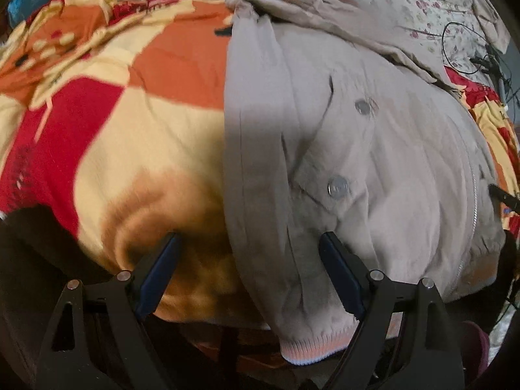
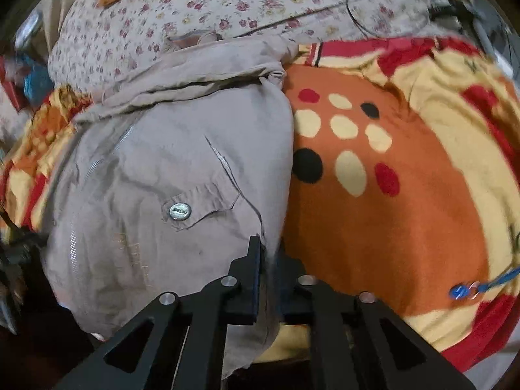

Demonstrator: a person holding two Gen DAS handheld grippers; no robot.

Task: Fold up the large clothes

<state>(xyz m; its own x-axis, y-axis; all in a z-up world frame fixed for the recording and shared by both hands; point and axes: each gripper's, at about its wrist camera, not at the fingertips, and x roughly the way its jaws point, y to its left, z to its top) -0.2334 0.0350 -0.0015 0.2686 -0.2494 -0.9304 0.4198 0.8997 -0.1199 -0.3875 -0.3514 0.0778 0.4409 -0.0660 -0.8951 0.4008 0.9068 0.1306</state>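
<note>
A beige jacket [image 1: 373, 149] with metal snap buttons and a zipper lies on a red, orange and cream blanket [image 1: 113, 113]. Its left edge is folded over, and its ribbed cuff [image 1: 312, 351] hangs at the near edge. My left gripper [image 1: 250, 243] is open, its fingers straddling that folded left edge, one over the blanket and one over the jacket. In the right wrist view my right gripper [image 2: 269, 250] is shut on the jacket's [image 2: 169, 169] right edge near the pocket flap.
The blanket [image 2: 406, 178] covers a bed with a floral sheet [image 2: 195, 6] behind. Black cables [image 1: 468, 48] lie at the far right. A blue tag on a ring [image 2: 464, 289] lies on the blanket at right. Dark floor lies below the bed's near edge.
</note>
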